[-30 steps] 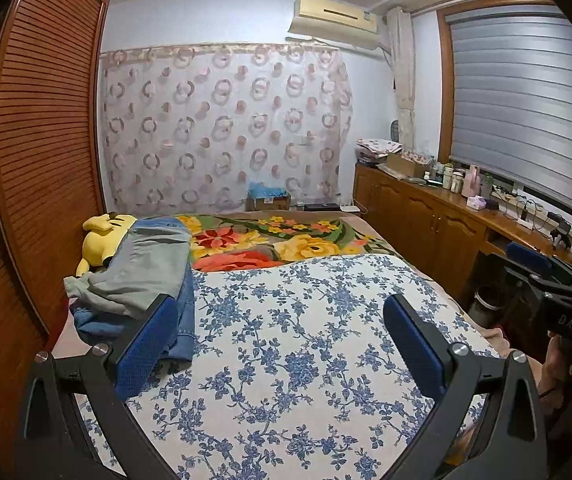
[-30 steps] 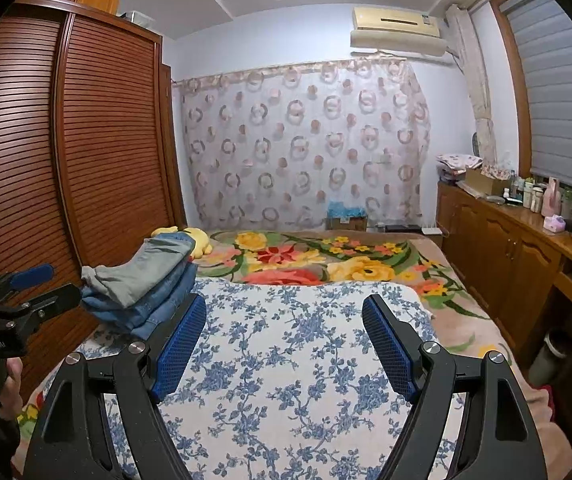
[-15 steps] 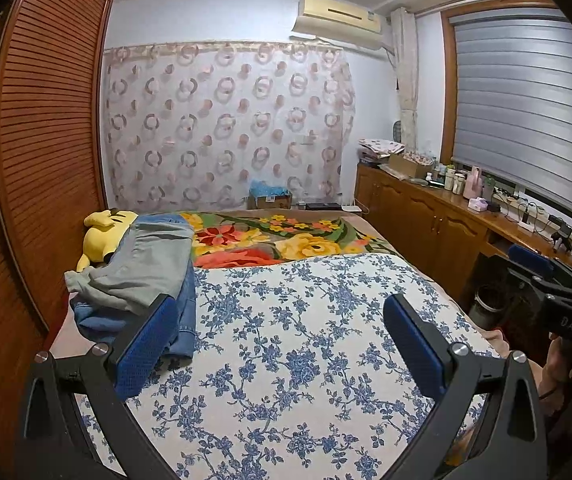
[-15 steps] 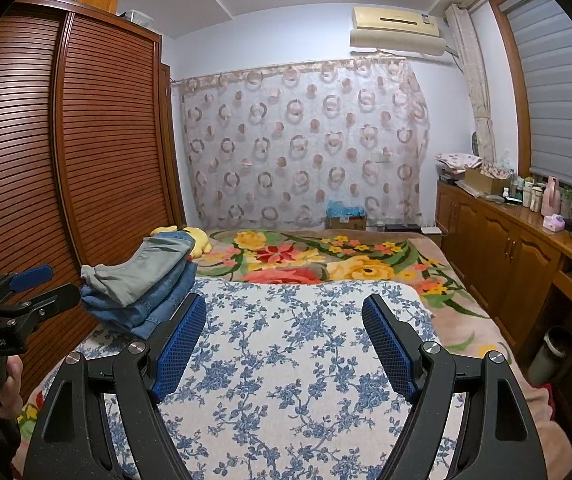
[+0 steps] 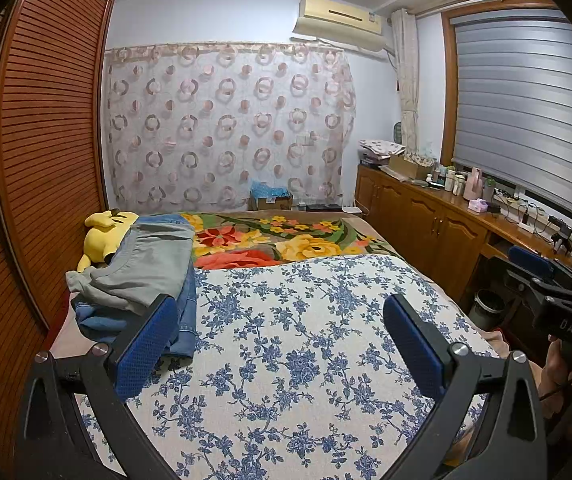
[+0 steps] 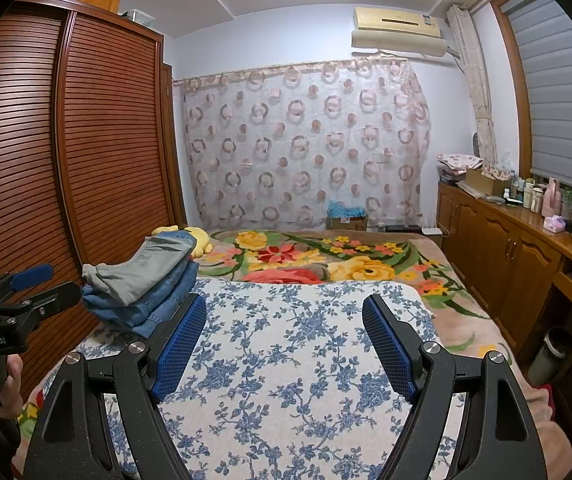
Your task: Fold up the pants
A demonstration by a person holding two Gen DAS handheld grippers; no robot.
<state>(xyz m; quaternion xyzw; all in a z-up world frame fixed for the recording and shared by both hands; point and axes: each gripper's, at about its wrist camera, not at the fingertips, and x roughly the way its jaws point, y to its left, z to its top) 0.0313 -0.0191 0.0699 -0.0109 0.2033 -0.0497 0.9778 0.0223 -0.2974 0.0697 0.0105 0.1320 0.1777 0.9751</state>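
The bed [image 5: 306, 360] is covered with matt cotton-like cloth printed with blue flowers; beyond it a fleecy blanket [image 5: 286, 240] is seen. Blue denim jeans [image 6: 158, 300] are topped by smooth grey trousers [image 5: 154, 264]. A plush toy [image 5: 102, 232] looks soft. The wardrobe [image 6: 106, 140] is of slatted, varnished wood; the cabinet [image 6: 506, 248] is glossy wood. The claw fingers [image 6: 178, 344] are matt black plastic with dimpled blue rubbery pads and metal pins.
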